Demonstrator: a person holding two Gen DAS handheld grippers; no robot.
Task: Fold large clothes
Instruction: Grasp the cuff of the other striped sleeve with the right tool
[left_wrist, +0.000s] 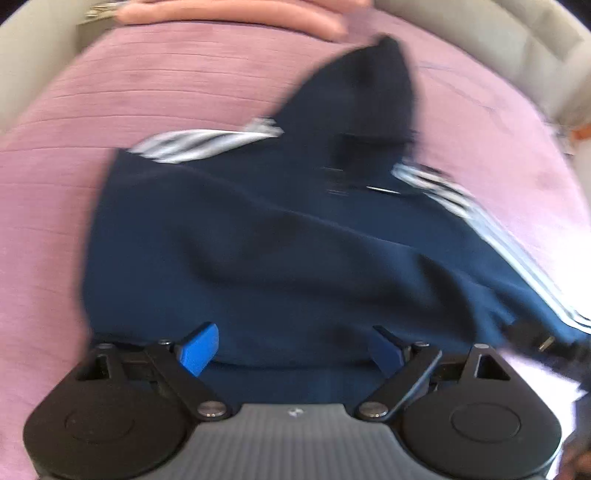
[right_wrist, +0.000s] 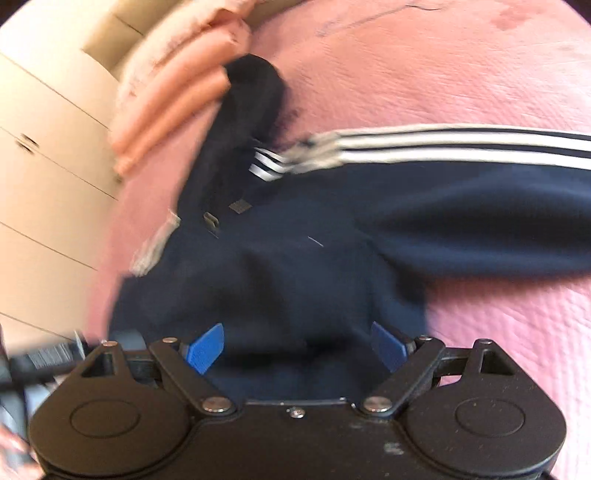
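both grippers (left_wrist: 291, 349) (right_wrist: 297, 347) gape over navy jacket (left_wrist: 277, 240), pink bedspread (left_wrist: 147, 92) around.

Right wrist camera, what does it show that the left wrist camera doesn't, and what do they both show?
Only the right wrist view shows the cream drawer fronts at the left and a sleeve stretched out to the right. Only the left wrist view shows the padded grey bed frame behind the bed, and the hood pointing away. Both show the navy striped hoodie lying on the pink bedspread, the folded peach blanket beyond it, and an open claw, left claw, right claw, over the hoodie's near edge.
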